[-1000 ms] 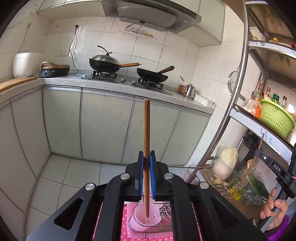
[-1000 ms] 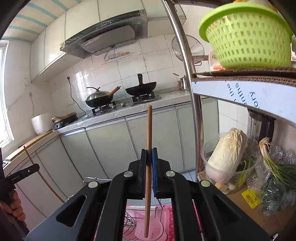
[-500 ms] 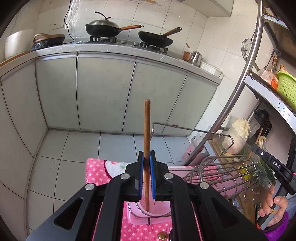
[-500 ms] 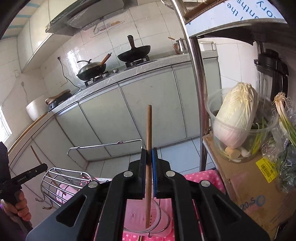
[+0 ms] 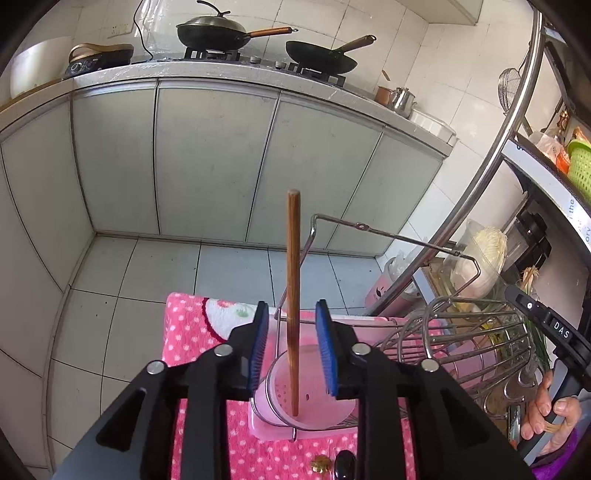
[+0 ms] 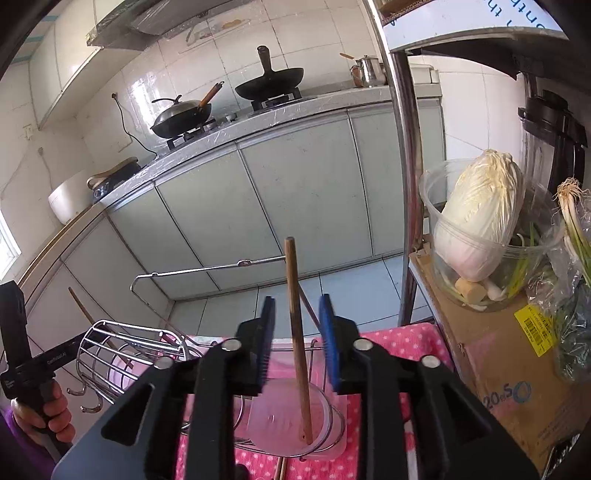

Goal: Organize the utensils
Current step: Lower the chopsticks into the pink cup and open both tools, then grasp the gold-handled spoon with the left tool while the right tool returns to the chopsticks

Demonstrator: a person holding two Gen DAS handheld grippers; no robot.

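Observation:
My left gripper (image 5: 291, 306) has its jaws opening. A brown wooden chopstick (image 5: 293, 258) stands between the blue pads (image 5: 258, 347), touching neither. Its lower end rests in a pink plastic cup (image 5: 314, 406) of the chrome wire rack (image 5: 480, 339). My right gripper (image 6: 297, 301) is likewise opening around a second chopstick (image 6: 295, 280), which leans free in another pink cup (image 6: 280, 417) of the wire rack (image 6: 125, 347). The rack sits on a pink dotted cloth (image 5: 199, 332). Each view shows the other gripper at its edge, held by a hand (image 5: 546, 413).
Grey cabinets (image 5: 207, 158) and a counter with two woks (image 5: 210, 31) lie behind. A steel shelf post (image 6: 406, 184) rises at the right, beside a cabbage in a clear bowl (image 6: 476, 221) on a cardboard box (image 6: 509, 362). A tiled floor (image 5: 122, 266) lies below.
Both grippers came down over the rack and tilted downward. Their jaws, shut on the chopsticks before, have parted, and each chopstick now stands loose in its pink cup.

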